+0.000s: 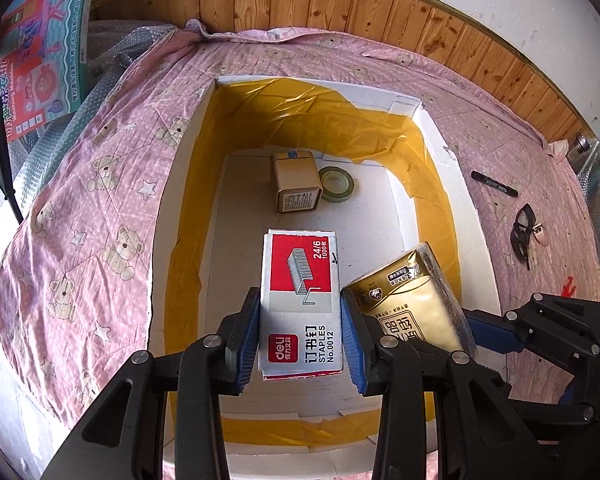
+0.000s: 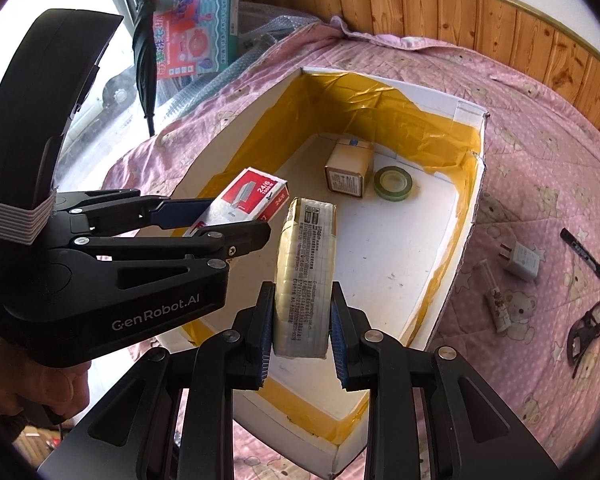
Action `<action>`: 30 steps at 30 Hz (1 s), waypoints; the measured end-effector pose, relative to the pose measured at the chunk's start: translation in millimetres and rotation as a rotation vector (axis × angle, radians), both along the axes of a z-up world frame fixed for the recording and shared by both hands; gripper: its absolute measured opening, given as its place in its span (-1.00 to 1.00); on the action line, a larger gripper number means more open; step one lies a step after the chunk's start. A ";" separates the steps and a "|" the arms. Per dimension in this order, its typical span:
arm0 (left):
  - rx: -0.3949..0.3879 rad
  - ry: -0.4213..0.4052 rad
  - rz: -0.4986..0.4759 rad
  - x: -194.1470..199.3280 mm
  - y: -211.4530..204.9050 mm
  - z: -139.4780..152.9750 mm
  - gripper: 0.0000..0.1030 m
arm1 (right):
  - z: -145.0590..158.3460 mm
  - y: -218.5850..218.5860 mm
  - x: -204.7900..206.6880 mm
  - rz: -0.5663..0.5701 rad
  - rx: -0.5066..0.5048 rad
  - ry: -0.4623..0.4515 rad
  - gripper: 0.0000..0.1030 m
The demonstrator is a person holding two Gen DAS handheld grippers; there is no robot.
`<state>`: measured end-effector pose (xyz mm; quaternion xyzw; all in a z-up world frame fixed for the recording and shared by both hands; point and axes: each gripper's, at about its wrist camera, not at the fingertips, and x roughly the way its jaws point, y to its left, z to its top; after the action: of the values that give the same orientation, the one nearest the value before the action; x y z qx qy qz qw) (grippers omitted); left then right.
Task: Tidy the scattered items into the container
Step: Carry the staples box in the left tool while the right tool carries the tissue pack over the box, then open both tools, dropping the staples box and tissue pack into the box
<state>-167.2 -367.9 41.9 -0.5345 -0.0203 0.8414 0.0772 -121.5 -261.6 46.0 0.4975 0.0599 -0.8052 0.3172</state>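
— Two grippers hang over the open white box (image 1: 180,184), each clamped on something. Which holds what?

— The left gripper (image 1: 300,336) has its blue-padded fingers (image 1: 249,332) pressed against the two long sides of a red-and-white staples box (image 1: 300,300), label facing up. The right gripper (image 2: 300,340) squeezes a gold tissue pack (image 2: 306,276) held on edge, its printed side facing the camera.

— Are both above the box, or inside it?

— Both sit over the opening, above the white floor. In the right wrist view the staples box (image 2: 252,200) is up over the left wall, and the tissue pack is just beside it, nearer the middle. In the left wrist view the tissue pack (image 1: 412,304) touches or nearly touches the left gripper's right-hand finger; I cannot tell which.

— What lies in the box?

— A small tan carton (image 1: 296,184) near the far end, with a roll of green tape (image 1: 336,184) lying flat just beside it on the right. The inner walls are lined with yellow tape.

— And on the pink bear-print bedspread (image 1: 100,220)?

— To the right of the box: a black marker (image 2: 584,254), a white plug adapter (image 2: 522,260), a slim tube (image 2: 494,300) and black-framed glasses (image 2: 590,324), all well apart from the grippers. A toy carton (image 2: 196,12) stands beyond the far left corner, against the wood-panelled wall.

— The person?

— Only a hand (image 2: 40,380) gripping the left tool's handle shows.
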 end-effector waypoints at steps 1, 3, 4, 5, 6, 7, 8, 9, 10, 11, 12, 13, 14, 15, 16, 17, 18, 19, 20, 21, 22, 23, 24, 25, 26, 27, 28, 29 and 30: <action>0.002 -0.004 0.004 -0.9 -0.5 0.0 -0.23 | 0.0 1.3 -0.2 -0.007 -0.003 0.000 -0.44; 0.003 -0.007 0.014 -1.1 -1.5 -0.2 -0.16 | 0.7 5.2 0.0 -0.018 -0.020 -0.002 -0.44; 0.003 -0.008 0.018 -0.7 -1.7 0.2 -0.10 | 1.6 7.7 0.5 -0.023 -0.029 -0.003 -0.44; 0.000 -0.004 0.025 -0.2 -2.4 1.3 0.01 | 2.4 10.2 1.2 -0.028 -0.041 -0.005 -0.44; 0.000 0.004 0.031 0.5 -3.5 3.0 0.03 | 3.5 13.7 1.9 -0.035 -0.055 -0.006 -0.44; 0.002 0.008 0.035 1.2 -4.7 4.7 0.03 | 5.0 17.3 2.0 -0.045 -0.069 -0.007 -0.44; 0.006 0.012 0.042 2.0 -6.7 6.8 0.04 | 6.8 21.7 3.2 -0.056 -0.084 -0.005 -0.44; 0.012 0.018 0.053 3.1 -9.4 9.5 0.04 | 8.4 26.2 4.5 -0.066 -0.097 -0.005 -0.44; 0.022 0.026 0.063 4.6 -12.2 12.8 0.04 | 10.0 30.4 5.8 -0.076 -0.110 -0.005 -0.44; 0.032 0.034 0.076 6.4 -15.3 16.2 0.05 | 11.7 34.8 8.0 -0.085 -0.127 -0.005 -0.44; 0.040 0.042 0.088 8.7 -18.2 19.3 0.06 | 12.8 38.0 10.2 -0.087 -0.139 -0.006 -0.44; 0.050 0.046 0.096 11.0 -20.6 21.9 0.08 | 13.8 40.2 12.9 -0.086 -0.147 -0.007 -0.44; 0.061 0.050 0.105 13.8 -22.1 24.1 0.09 | 14.8 42.7 16.1 -0.088 -0.156 -0.005 -0.44; 0.075 0.051 0.109 16.9 -23.0 25.7 0.09 | 15.7 44.6 18.7 -0.089 -0.165 -0.004 -0.44; 0.090 0.051 0.105 20.6 -22.5 27.1 0.09 | 16.1 45.7 20.9 -0.088 -0.172 -0.006 -0.44; 0.097 0.052 0.103 24.7 -21.2 28.3 0.09 | 16.7 46.9 22.7 -0.089 -0.180 -0.007 -0.44; 0.098 0.055 0.106 28.8 -19.6 30.0 0.11 | 17.2 48.0 25.7 -0.088 -0.187 -0.006 -0.44; 0.105 0.061 0.103 33.6 -17.3 31.8 0.12 | 17.5 48.2 28.5 -0.084 -0.192 -0.006 -0.44; 0.112 0.067 0.097 38.2 -14.9 33.6 0.12 | 17.6 48.8 31.7 -0.081 -0.195 -0.004 -0.44; 0.114 0.075 0.094 43.3 -12.2 35.2 0.12 | 18.3 50.0 35.4 -0.079 -0.199 0.002 -0.44; 0.113 0.081 0.093 47.8 -9.8 36.2 0.14 | 18.7 51.4 38.5 -0.078 -0.205 0.004 -0.44; 0.111 0.084 0.089 51.9 -6.8 36.8 0.15 | 18.9 53.4 41.6 -0.077 -0.212 0.005 -0.44; 0.110 0.085 0.083 55.2 -3.6 36.9 0.15 | 19.4 56.3 44.4 -0.079 -0.219 0.007 -0.44; 0.109 0.086 0.078 58.4 -0.4 37.0 0.15 | 19.6 59.8 47.0 -0.083 -0.226 0.009 -0.44; 0.105 0.089 0.069 62.0 4.1 37.3 0.15 | 19.3 63.5 49.4 -0.087 -0.233 0.010 -0.44; 0.100 0.095 0.056 65.1 9.5 38.3 0.15 | 18.9 67.4 51.7 -0.094 -0.238 0.010 -0.44; 0.098 0.101 0.041 67.5 15.0 39.2 0.15 | 18.3 71.5 54.1 -0.101 -0.243 0.010 -0.44; 0.095 0.107 0.025 70.1 21.0 40.2 0.15 | 17.6 76.0 56.2 -0.108 -0.250 0.011 -0.44; 0.092 0.110 0.008 71.8 27.4 40.8 0.15 | 16.8 80.7 58.3 -0.115 -0.255 0.009 -0.44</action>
<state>-95.4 -340.5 82.7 -0.4834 -0.0568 0.8679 0.0991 -63.2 -180.9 62.8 0.4521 -0.0701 -0.8255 0.3307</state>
